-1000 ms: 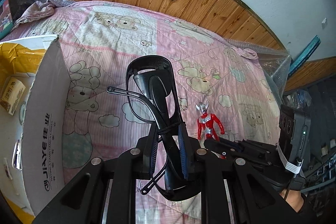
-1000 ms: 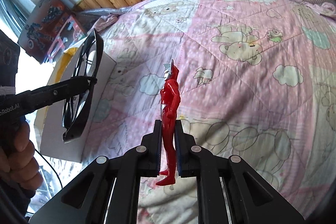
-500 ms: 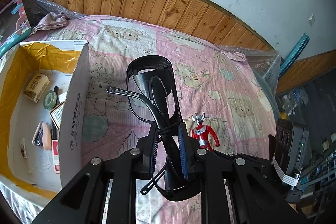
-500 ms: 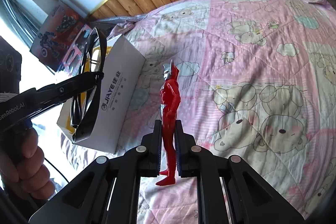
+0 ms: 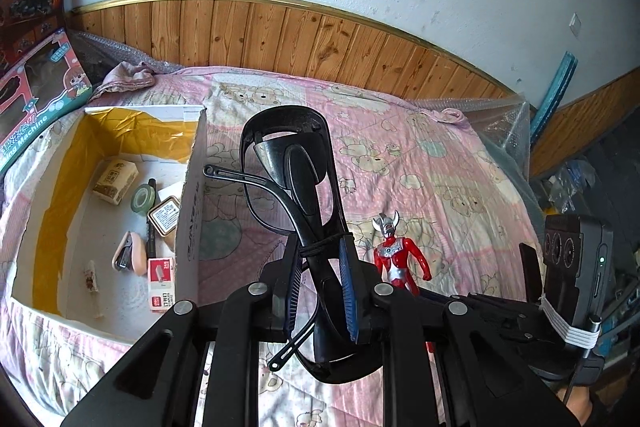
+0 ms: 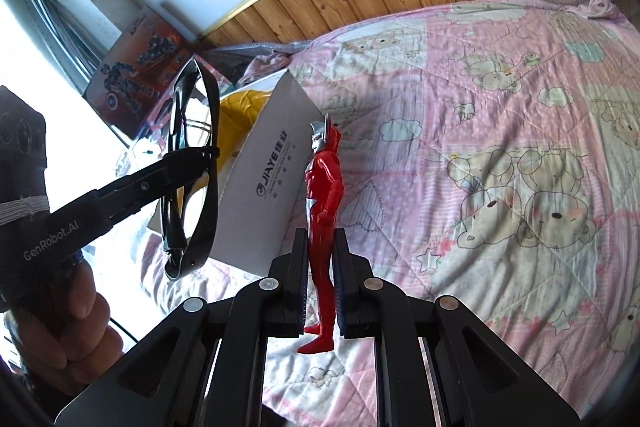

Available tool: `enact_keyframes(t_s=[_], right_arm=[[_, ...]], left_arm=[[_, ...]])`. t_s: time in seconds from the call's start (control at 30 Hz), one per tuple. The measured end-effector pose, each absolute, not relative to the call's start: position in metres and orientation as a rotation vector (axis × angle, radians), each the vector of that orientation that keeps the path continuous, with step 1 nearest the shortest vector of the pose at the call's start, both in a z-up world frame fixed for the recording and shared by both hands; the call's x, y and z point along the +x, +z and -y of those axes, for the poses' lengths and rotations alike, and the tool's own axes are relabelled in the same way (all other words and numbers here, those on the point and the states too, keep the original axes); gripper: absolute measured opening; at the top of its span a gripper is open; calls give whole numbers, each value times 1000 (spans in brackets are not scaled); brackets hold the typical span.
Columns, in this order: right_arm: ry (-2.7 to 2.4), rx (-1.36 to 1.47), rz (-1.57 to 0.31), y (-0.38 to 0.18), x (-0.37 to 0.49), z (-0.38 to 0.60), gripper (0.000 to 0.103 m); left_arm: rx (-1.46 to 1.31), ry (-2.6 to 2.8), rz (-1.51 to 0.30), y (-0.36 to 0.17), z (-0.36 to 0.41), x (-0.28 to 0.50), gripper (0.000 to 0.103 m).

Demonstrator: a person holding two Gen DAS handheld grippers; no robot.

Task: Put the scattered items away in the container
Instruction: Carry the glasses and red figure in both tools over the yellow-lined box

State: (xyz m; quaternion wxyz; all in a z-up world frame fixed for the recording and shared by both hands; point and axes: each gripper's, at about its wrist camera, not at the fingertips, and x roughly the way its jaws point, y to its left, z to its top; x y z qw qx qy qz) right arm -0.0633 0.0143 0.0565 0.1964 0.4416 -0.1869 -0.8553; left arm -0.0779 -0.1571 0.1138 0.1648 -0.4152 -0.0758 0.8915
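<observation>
Glossy plastic figure [image 6: 322,227]; quilted cloth bedspread [image 6: 500,147]; wood panelling [image 5: 280,31].

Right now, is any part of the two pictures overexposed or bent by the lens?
Right wrist view: the window area left of the sunglasses is blown out white. Left wrist view: even light; the wood panelling curves from fisheye distortion, and the corners are black.

I count two claws: my left claw [image 5: 320,283] carries one pair of black sunglasses [image 5: 298,195], my right claw [image 6: 321,287] one red figure [image 6: 322,223]. Left of the left claw, one open box [image 5: 191,211] holds roughly eight small items.
</observation>
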Motion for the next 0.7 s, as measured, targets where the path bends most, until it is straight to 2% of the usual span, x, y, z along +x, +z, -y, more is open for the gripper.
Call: enact_keyframes(t_s=[0.7], right_arm=[[-2397,1143,481,79,-6,44,12]], left_arm=[[-1063,2629,217,128,205,-10,19]])
